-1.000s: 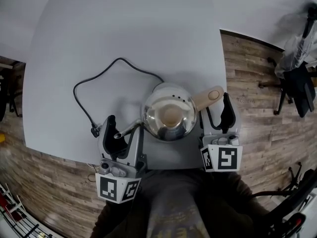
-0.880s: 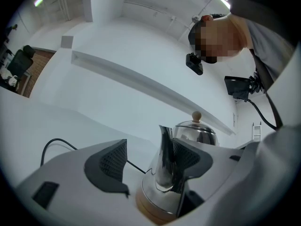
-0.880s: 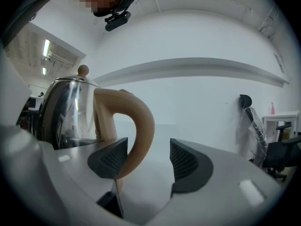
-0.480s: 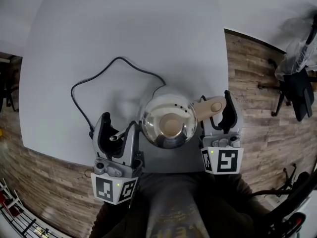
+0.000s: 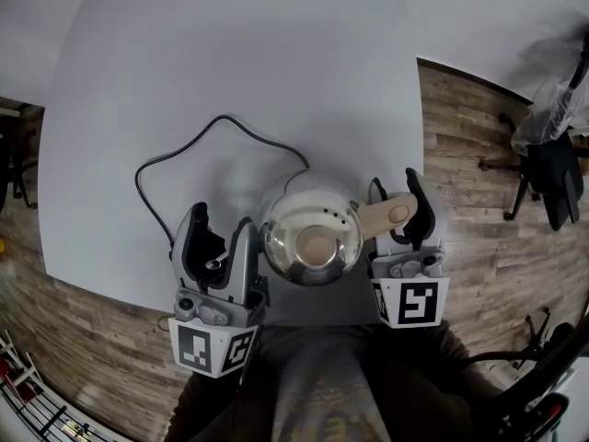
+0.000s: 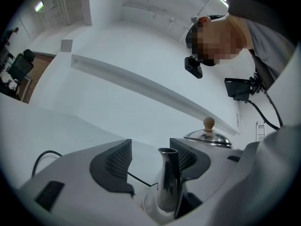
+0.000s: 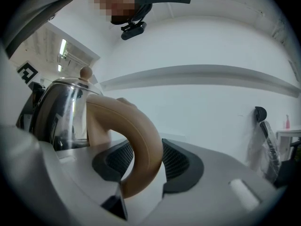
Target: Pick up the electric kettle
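The steel electric kettle (image 5: pixel 311 238) stands near the front edge of the white table (image 5: pixel 230 63); its knob (image 6: pixel 208 123) tops the lid. My right gripper (image 5: pixel 394 191) has just been closing. Its pads (image 7: pixel 176 159) now press both sides of the tan curved handle (image 7: pixel 141 145), which also shows in the head view (image 5: pixel 386 215). My left gripper (image 5: pixel 221 221) has just been closing a little. The steel spout (image 6: pixel 168 178) stands between its jaws, close to the right pad (image 6: pixel 186 155), with a gap to the left pad. The kettle's underside is hidden.
A black power cable (image 5: pixel 184 155) loops over the table from the kettle to the left. The table's front edge (image 5: pixel 110 288) runs just behind both grippers. Wooden floor lies to the right, with a dark stand and bag (image 5: pixel 552 155).
The right gripper has come forward round the handle, which earlier lay beside its left finger, and its jaws have narrowed onto it. The left jaws have narrowed slightly about the spout.
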